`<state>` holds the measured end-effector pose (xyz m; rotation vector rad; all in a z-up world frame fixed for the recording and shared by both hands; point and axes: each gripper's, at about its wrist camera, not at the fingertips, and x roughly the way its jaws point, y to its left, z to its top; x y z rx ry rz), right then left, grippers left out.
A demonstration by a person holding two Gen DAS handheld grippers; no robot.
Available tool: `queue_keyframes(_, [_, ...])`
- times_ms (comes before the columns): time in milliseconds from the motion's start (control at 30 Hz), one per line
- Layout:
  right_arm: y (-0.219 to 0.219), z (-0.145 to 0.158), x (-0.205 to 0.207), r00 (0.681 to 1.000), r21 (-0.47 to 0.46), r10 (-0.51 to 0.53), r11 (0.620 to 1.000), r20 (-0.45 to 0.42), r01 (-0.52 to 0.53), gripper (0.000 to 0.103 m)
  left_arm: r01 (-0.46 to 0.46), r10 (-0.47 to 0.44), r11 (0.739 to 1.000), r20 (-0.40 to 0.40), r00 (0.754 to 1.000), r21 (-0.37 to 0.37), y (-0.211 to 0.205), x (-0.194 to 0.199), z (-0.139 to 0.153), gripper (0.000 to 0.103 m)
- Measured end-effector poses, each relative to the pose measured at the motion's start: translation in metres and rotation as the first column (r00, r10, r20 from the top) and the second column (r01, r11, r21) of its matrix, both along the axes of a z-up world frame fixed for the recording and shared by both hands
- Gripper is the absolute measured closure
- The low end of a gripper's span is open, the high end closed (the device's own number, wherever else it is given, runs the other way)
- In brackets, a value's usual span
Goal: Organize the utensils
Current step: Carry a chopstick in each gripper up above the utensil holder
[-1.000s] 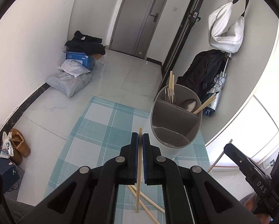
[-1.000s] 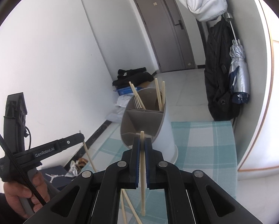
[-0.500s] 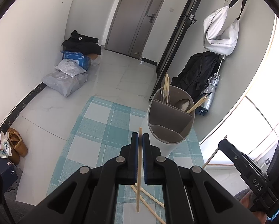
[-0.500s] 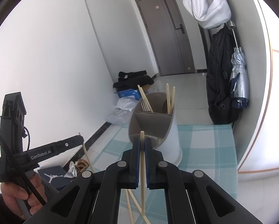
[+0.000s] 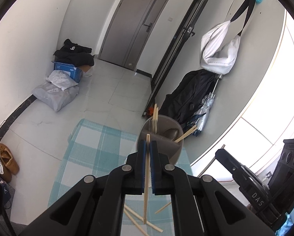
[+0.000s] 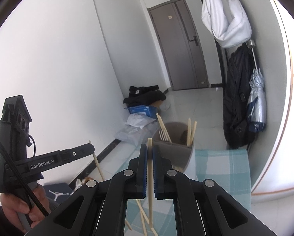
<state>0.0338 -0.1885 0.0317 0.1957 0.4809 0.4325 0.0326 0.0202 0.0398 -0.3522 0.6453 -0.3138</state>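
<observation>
Chopsticks fill both tools: the left gripper is clamped on one wooden chopstick, which stands upright between its blue pads, and the right gripper pinches another chopstick the same way. Ahead of both fingertips stands the grey divided holder, with chopsticks and perhaps a spoon inside. Loose chopsticks lie crossed beneath the tools on the checked cloth.
</observation>
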Motion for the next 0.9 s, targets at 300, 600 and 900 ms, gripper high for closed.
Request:
queue_keyframes(300, [-0.003,0.048,0.023,0.996,-0.013,0.014,1.000,0.085,-0.013,0.099,-0.006,0.012,0.996,0.074,0.997,-0.085,0.001,0.037,0.043,0.102])
queue_keyframes(600, [-0.010,0.084,0.061,0.988,-0.026,0.007,1.000,0.156,-0.003,0.099,-0.023,0.043,0.987,0.122,0.992,-0.157,-0.002,0.082,0.064,0.102])
queue_keyframes(900, [-0.016,0.097,0.096,0.982,-0.038,-0.004,0.999,0.191,0.012,0.099,-0.011,0.027,0.995,0.158,0.987,-0.101,-0.021,0.117,0.061,0.102])
